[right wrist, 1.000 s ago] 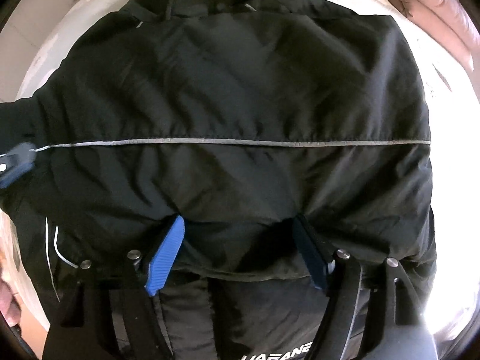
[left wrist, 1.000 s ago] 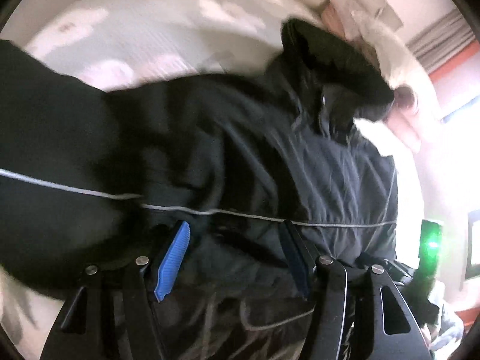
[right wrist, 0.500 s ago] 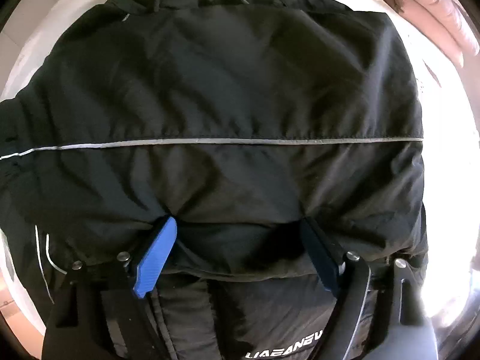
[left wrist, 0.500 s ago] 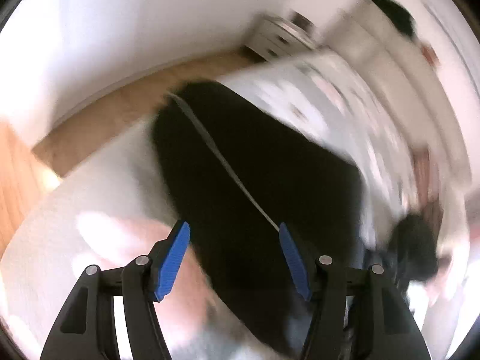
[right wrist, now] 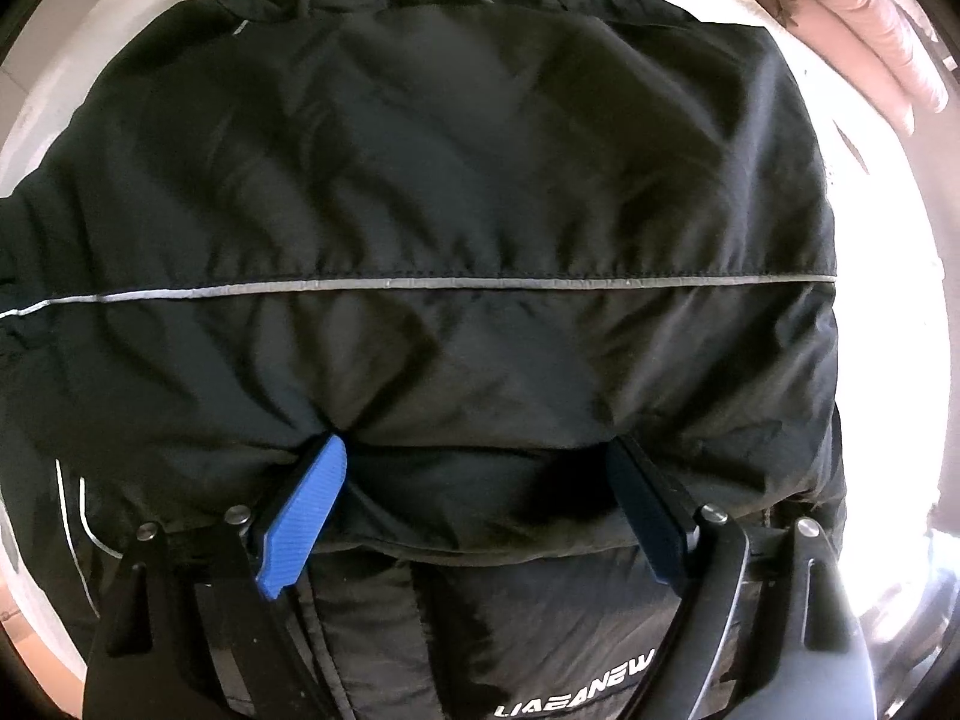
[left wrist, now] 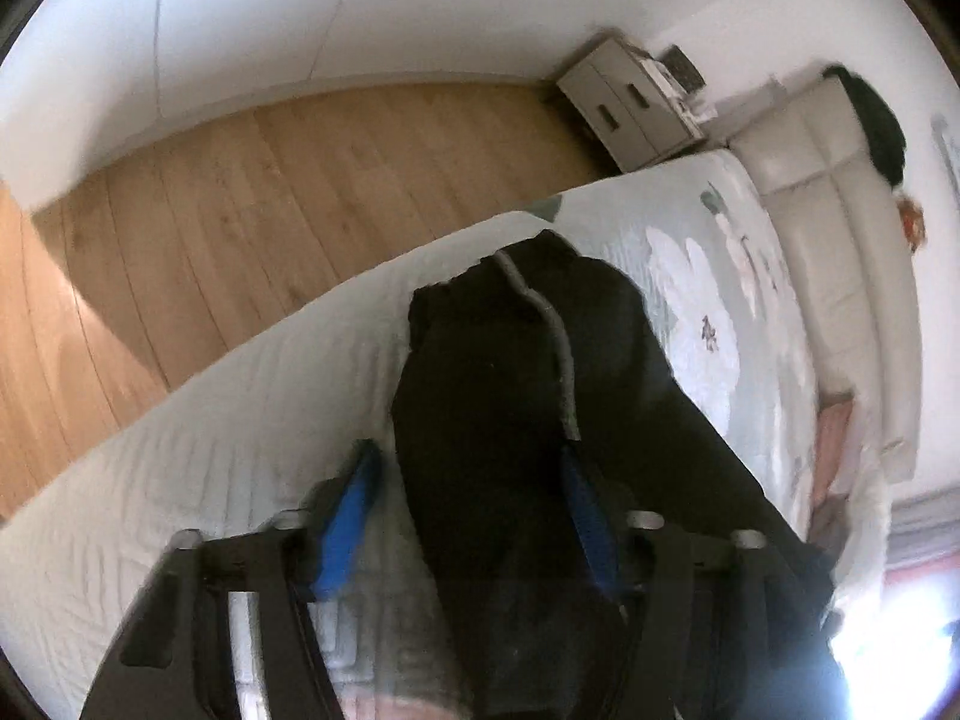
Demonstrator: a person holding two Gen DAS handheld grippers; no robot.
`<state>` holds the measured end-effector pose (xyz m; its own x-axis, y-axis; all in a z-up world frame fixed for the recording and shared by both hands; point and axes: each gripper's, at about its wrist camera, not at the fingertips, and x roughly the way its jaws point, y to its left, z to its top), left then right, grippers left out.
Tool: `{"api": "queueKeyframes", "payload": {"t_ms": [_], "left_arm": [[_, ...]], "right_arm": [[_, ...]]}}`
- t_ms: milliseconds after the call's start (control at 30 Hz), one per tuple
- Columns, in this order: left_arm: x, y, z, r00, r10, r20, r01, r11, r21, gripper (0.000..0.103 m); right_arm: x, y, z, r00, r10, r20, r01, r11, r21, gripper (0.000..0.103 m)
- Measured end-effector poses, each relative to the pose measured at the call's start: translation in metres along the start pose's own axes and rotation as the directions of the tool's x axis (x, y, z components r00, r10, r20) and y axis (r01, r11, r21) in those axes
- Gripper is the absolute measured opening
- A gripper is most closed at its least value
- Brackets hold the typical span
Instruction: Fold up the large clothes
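A large black jacket (right wrist: pixel 456 192) with a thin grey reflective stripe lies spread on a bed, filling the right wrist view. My right gripper (right wrist: pixel 480 456) is open, its blue pads pressed against a fold of the jacket's lower part, nothing clamped. In the left wrist view one black sleeve (left wrist: pixel 510 372) stretches away over the bed towards its edge. My left gripper (left wrist: pixel 468 480) is open with the sleeve lying between its blue pads (left wrist: pixel 348 516), not clamped.
The bed (left wrist: pixel 210 450) has a white quilted cover with a floral pattern. Wooden floor (left wrist: pixel 240 180) lies beyond its edge. A grey bedside cabinet (left wrist: pixel 630 102) and a padded headboard (left wrist: pixel 840 228) stand at the far right. A pink quilt (right wrist: pixel 870 30) lies at the upper right.
My left gripper has swung away from the jacket body to face along the sleeve and the bed edge. The right gripper has stayed put on the jacket, open throughout.
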<state>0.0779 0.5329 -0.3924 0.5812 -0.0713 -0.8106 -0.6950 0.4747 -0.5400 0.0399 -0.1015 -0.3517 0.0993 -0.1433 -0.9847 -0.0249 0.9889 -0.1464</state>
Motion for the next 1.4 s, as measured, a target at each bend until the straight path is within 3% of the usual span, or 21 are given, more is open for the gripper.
{"api": "queueKeyframes", "payload": {"t_ms": [100,200,300,333,400,467,533,600,633,700,767,833,900,933,1067,1133,1167,1200,1300,1400], "left_arm": [[-0.016,-0.019,-0.006,0.997,0.038,0.060,-0.042,0.997,0.061,0.015],[-0.064,-0.037,-0.018,0.978,0.114,0.176,-0.135,0.984,0.113,0.015],[-0.109,-0.039,-0.036,0.952,0.171,0.254,-0.209,0.969,0.131,0.015],[-0.121,-0.035,-0.042,0.937,0.219,0.271,-0.261,0.957,0.126,0.015],[-0.132,-0.024,-0.048,0.927,0.262,0.269,-0.298,0.949,0.100,0.015],[-0.133,-0.006,-0.056,0.927,0.292,0.237,-0.316,0.946,0.070,0.015],[-0.124,0.013,-0.060,0.926,0.321,0.197,-0.336,0.941,0.044,0.015],[-0.113,0.032,-0.063,0.938,0.309,0.157,-0.314,0.949,0.012,0.015],[-0.108,0.042,-0.064,0.944,0.296,0.149,-0.300,0.954,0.005,0.015],[-0.099,0.057,-0.061,0.961,0.251,0.120,-0.250,0.968,-0.021,0.017],[-0.094,0.070,-0.060,0.974,0.203,0.098,-0.199,0.979,-0.052,0.020],[-0.096,0.078,-0.060,0.985,0.147,0.094,-0.139,0.987,-0.083,0.026],[-0.095,0.081,-0.061,0.991,0.113,0.077,-0.106,0.990,-0.095,0.052],[-0.091,0.083,-0.062,0.993,0.102,0.062,-0.095,0.989,-0.110,0.057],[-0.079,0.088,-0.067,0.992,0.098,0.074,-0.087,0.987,-0.134,0.061],[-0.077,0.080,-0.064,0.987,0.131,0.098,-0.121,0.988,-0.093,0.059],[-0.076,0.073,-0.062,0.984,0.146,0.102,-0.140,0.988,-0.070,0.036],[-0.077,0.065,-0.062,0.985,0.141,0.103,-0.137,0.990,-0.046,0.023],[-0.097,0.033,-0.065,0.980,0.122,0.155,-0.128,0.991,0.030,0.019],[-0.128,-0.024,-0.081,0.982,-0.003,0.186,-0.028,0.986,0.162,0.019]], "right_arm": [[-0.001,0.002,0.001,1.000,-0.006,0.001,0.006,1.000,-0.001,0.091],[-0.007,0.003,0.003,1.000,-0.023,0.002,0.023,1.000,0.005,0.087],[-0.036,0.023,0.005,0.998,-0.036,0.058,0.039,0.998,-0.044,0.083],[-0.047,0.033,0.007,0.997,0.000,0.081,0.005,0.998,-0.065,0.083],[-0.069,0.056,0.011,0.987,0.093,0.128,-0.080,0.991,-0.103,0.083],[-0.090,0.096,0.019,0.961,0.225,0.161,-0.197,0.965,-0.173,0.083],[-0.100,0.135,0.027,0.929,0.326,0.175,-0.277,0.926,-0.255,0.076],[-0.100,0.172,0.036,0.914,0.360,0.185,-0.292,0.903,-0.315,0.067],[-0.096,0.189,0.040,0.913,0.361,0.188,-0.285,0.897,-0.337,0.056],[-0.077,0.220,0.048,0.918,0.360,0.168,-0.280,0.886,-0.370,0.048],[-0.050,0.237,0.053,0.933,0.342,0.112,-0.280,0.885,-0.373,0.047],[-0.031,0.242,0.058,0.934,0.349,0.076,-0.300,0.884,-0.359,0.054],[-0.023,0.242,0.065,0.932,0.360,0.048,-0.324,0.884,-0.337,0.055],[-0.024,0.241,0.065,0.932,0.360,0.048,-0.324,0.883,-0.338,0.055],[-0.025,0.245,0.060,0.934,0.352,0.063,-0.303,0.873,-0.382,0.057],[-0.026,0.246,0.061,0.932,0.358,0.062,-0.310,0.871,-0.380,0.057],[-0.027,0.245,0.061,0.929,0.364,0.059,-0.317,0.870,-0.379,0.057],[-0.030,0.242,0.062,0.925,0.375,0.058,-0.328,0.867,-0.375,0.057],[-0.048,0.217,0.056,0.895,0.442,0.065,-0.398,0.856,-0.330,0.057],[-0.062,0.186,0.045,0.882,0.466,0.074,-0.427,0.854,-0.299,0.057]]}}
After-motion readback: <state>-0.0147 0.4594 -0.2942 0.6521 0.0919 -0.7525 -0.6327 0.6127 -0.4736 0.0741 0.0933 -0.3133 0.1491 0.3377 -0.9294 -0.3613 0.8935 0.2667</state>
